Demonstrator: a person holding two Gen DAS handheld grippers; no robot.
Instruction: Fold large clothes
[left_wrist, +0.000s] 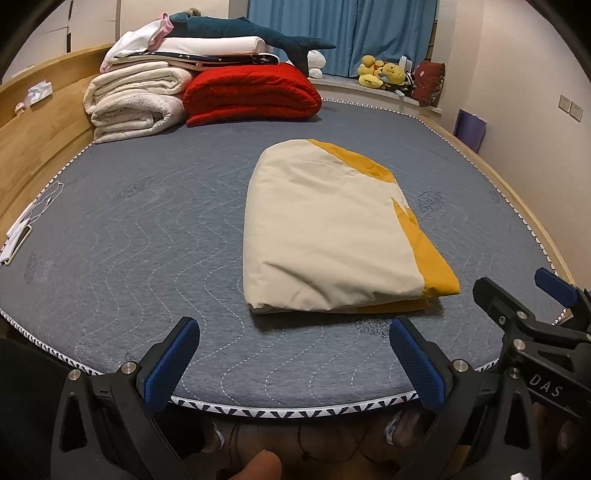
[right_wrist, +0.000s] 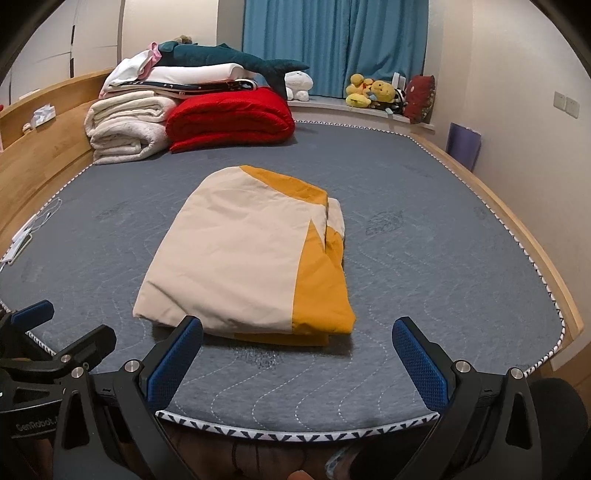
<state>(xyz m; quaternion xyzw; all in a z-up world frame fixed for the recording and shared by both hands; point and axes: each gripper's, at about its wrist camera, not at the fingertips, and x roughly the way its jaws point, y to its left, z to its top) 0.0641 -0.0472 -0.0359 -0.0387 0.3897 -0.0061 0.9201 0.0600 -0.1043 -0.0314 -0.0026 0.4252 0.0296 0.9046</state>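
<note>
A cream and yellow garment (left_wrist: 328, 229) lies folded into a thick rectangle on the grey quilted mattress (left_wrist: 147, 221); the right wrist view shows the same garment (right_wrist: 240, 254) just beyond my fingers. My left gripper (left_wrist: 295, 336) hovers open over the near mattress edge, nothing between its blue pads. My right gripper (right_wrist: 297, 334) is also open and empty, its left fingertip close to the garment's near edge. The right gripper (left_wrist: 517, 295) shows at the right of the left wrist view, and the left gripper (right_wrist: 59, 321) at the left of the right wrist view.
Folded white blankets (left_wrist: 136, 103), a red quilt (left_wrist: 251, 92) and a plush shark (left_wrist: 236, 29) are stacked at the far left of the bed. Wooden bed frame (left_wrist: 40, 133) runs along the left; cable and phone (left_wrist: 22, 232) lie at the left edge. Plush toys (left_wrist: 384, 74) sit on the sill.
</note>
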